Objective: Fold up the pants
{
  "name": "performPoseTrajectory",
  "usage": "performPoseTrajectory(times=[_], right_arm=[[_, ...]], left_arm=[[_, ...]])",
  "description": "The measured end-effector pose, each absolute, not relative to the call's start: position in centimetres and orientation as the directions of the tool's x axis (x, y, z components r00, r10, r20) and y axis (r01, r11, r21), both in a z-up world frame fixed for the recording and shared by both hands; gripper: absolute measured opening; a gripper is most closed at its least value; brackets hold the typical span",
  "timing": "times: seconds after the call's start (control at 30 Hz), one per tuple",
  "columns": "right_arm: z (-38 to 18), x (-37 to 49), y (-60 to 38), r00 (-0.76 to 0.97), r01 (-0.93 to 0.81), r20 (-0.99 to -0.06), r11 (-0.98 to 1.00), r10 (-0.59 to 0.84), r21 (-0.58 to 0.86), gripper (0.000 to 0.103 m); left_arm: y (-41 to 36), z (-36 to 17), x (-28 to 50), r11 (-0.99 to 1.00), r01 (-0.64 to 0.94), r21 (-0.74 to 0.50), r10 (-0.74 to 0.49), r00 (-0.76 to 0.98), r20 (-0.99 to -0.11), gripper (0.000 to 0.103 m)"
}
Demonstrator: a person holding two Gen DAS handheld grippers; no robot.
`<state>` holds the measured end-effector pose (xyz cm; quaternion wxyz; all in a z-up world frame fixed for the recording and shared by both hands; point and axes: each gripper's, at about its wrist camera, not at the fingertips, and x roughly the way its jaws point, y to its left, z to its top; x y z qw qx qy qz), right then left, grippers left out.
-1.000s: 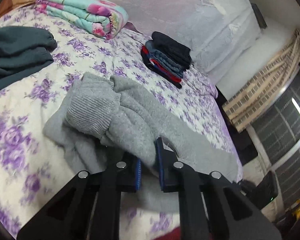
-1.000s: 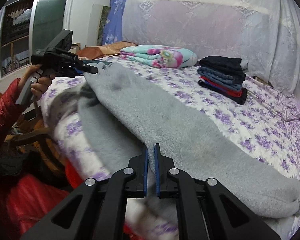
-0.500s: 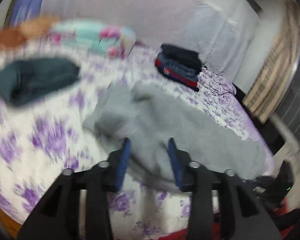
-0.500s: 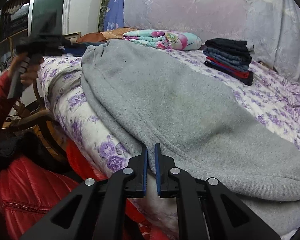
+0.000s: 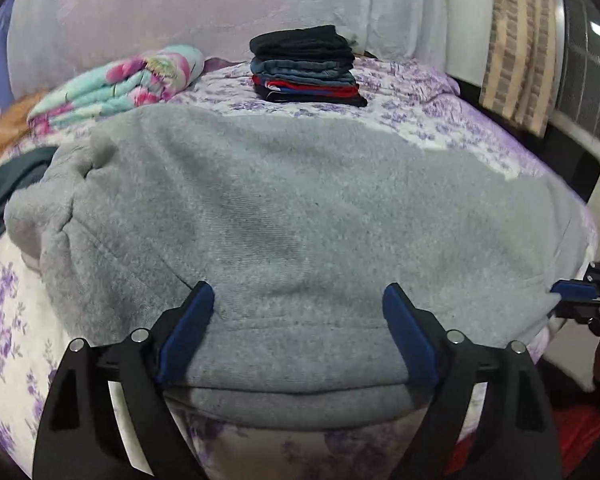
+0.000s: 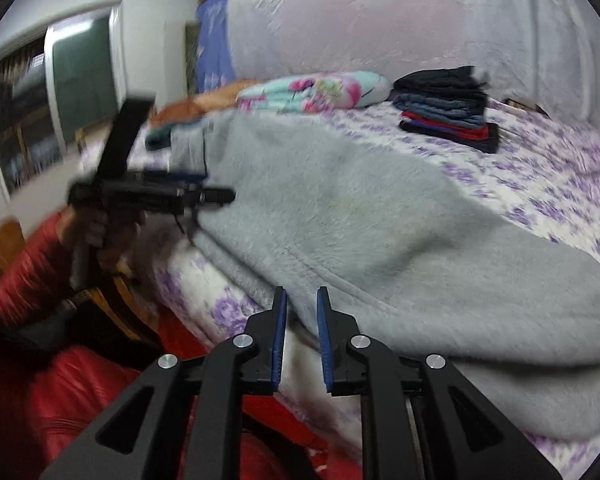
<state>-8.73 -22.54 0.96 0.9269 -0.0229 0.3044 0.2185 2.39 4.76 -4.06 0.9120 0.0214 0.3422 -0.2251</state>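
My left gripper (image 5: 298, 312) stands wide open at the bottom centre of its own frame, its two blue pads spread over the near hem of the grey sweatpants (image 5: 300, 216) and clamping nothing. My right gripper (image 6: 301, 312) is parted only a narrow way; the pants' edge lies right at its tips, but I cannot tell whether any cloth sits between the pads.

The pants lie spread flat across the near side of the floral bedspread (image 5: 440, 120), filling the middle of both frames.

The right wrist view alone shows my left gripper from the side, blurred, at the left of the frame, tips at the pants' far edge, with my hand (image 6: 100, 232) in a red sleeve on its handle, and a window (image 6: 56, 92) at upper left. The left wrist view alone shows a beige curtain (image 5: 516, 40) at upper right, a dark green garment (image 5: 4, 188) at the left edge, and my right gripper's blue tip at the right edge.

I count one stack of folded clothes (image 5: 306, 66) at top centre, and one folded floral quilt (image 5: 128, 84) to its left.
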Motion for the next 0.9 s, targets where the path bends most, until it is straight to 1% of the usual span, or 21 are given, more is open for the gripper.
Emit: performPoseTrajectory(times=[0.07, 0.1, 0.13, 0.17, 0.23, 0.27, 0.3, 0.37, 0.43, 0.47, 0.53, 0.57, 0.63, 0.73, 0.8, 0.83, 0.9], right_arm=[[2.2, -9.6, -25.5, 0.753, -0.352, -0.537, 0.922, 0.381, 0.161, 0.016], [2.7, -9.9, -27.7, 0.777, -0.288, -0.521, 0.935, 0.354, 0.207, 0.017], [3.0, -10.1, -29.2, 0.795, -0.233, -0.513, 0.944, 0.323, 0.234, 0.020], [3.2, -10.4, -31.7, 0.823, -0.135, -0.503, 0.951, 0.264, 0.278, 0.022], [3.2, -10.8, -36.0, 0.850, 0.023, -0.495, 0.925, 0.181, 0.379, 0.033], [3.1, -10.7, -37.4, 0.851, 0.066, -0.496, 0.902, 0.172, 0.427, 0.037], [2.7, -10.5, -38.9, 0.845, 0.108, -0.503, 0.864, 0.181, 0.491, 0.047], [1.8, -9.8, -40.1, 0.829, 0.126, -0.513, 0.820, 0.222, 0.558, 0.058], [1.3, -9.5, -40.4, 0.829, 0.121, -0.507, 0.810, 0.236, 0.574, 0.059], [1.1, -9.0, -40.4, 0.829, 0.110, -0.504, 0.812, 0.243, 0.573, 0.059], [0.4, -7.9, -41.2, 0.817, 0.121, -0.514, 0.793, 0.262, 0.598, 0.058], [-0.1, -7.7, -41.8, 0.815, 0.139, -0.510, 0.761, 0.275, 0.633, 0.052], [-0.1, -8.6, -42.6, 0.823, 0.136, -0.477, 0.710, 0.308, 0.692, 0.051], [0.8, -10.7, -42.7, 0.840, 0.152, -0.486, 0.754, 0.243, 0.640, 0.052], [0.7, -10.9, -43.2, 0.835, 0.189, -0.513, 0.770, 0.201, 0.609, 0.052], [0.4, -10.8, -43.5, 0.831, 0.204, -0.521, 0.765, 0.194, 0.610, 0.052], [-0.3, -9.5, -44.0, 0.833, 0.192, -0.508, 0.747, 0.219, 0.637, 0.052]], left_arm=[[5.7, -3.1, 1.7, 0.888, 0.428, -0.167, -0.434, 0.663, -0.610, 0.084], [5.5, -2.7, 1.4, 0.879, 0.439, -0.187, -0.457, 0.661, -0.595, 0.084], [5.3, -2.0, 0.8, 0.856, 0.472, -0.210, -0.500, 0.654, -0.568, 0.084], [5.0, -1.7, 0.4, 0.839, 0.498, -0.219, -0.527, 0.647, -0.550, 0.084], [3.2, -0.9, -0.7, 0.803, 0.562, -0.197, -0.571, 0.633, -0.522, 0.084], [1.9, -0.7, -1.0, 0.789, 0.591, -0.171, -0.580, 0.624, -0.524, 0.085], [0.9, -0.8, -1.3, 0.776, 0.615, -0.143, -0.585, 0.614, -0.530, 0.085], [-1.3, -1.9, -0.9, 0.769, 0.633, -0.088, -0.562, 0.605, -0.564, 0.087], [-2.8, -4.0, 0.5, 0.773, 0.628, -0.089, -0.530, 0.562, -0.635, 0.088], [-3.0, -4.9, 1.0, 0.779, 0.619, -0.100, -0.523, 0.554, -0.647, 0.091], [-2.7, -5.2, 1.1, 0.775, 0.621, -0.117, -0.544, 0.562, -0.623, 0.092], [-2.7, -5.1, 1.2, 0.774, 0.622, -0.117, -0.544, 0.559, -0.626, 0.092], [-2.2, -4.9, 1.4, 0.773, 0.618, -0.141, -0.554, 0.550, -0.625, 0.092], [-2.1, -5.0, 1.3, 0.770, 0.621, -0.146, -0.559, 0.546, -0.624, 0.092], [-2.4, -4.9, 1.3, 0.776, 0.615, -0.136, -0.549, 0.556, -0.624, 0.095], [-2.6, -4.9, 1.3, 0.780, 0.612, -0.132, -0.545, 0.561, -0.623, 0.096], [-2.5, -4.9, 1.0, 0.785, 0.606, -0.127, -0.539, 0.567, -0.623, 0.096]])
